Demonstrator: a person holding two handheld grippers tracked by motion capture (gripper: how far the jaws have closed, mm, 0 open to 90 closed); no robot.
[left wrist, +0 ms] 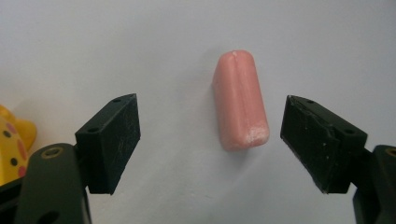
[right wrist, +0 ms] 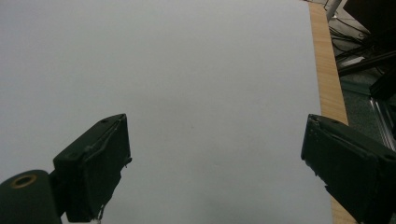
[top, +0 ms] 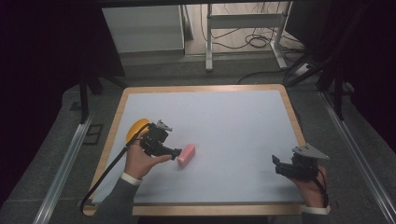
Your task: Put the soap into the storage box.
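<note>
A pink oblong block lies on the white tabletop, left of the middle. My left gripper points at it from the left and stands open. In the left gripper view the pink block lies between and a little beyond the two jaws, touching neither; the left gripper holds nothing. My right gripper rests near the table's front right corner, open and empty. In the right gripper view the right gripper has bare tabletop between its wide-apart jaws.
A yellow spotted toy sits by the table's left edge behind my left hand, also at the yellow toy in the left gripper view. The wooden table rim borders the top. Desk legs and cables stand on the floor beyond.
</note>
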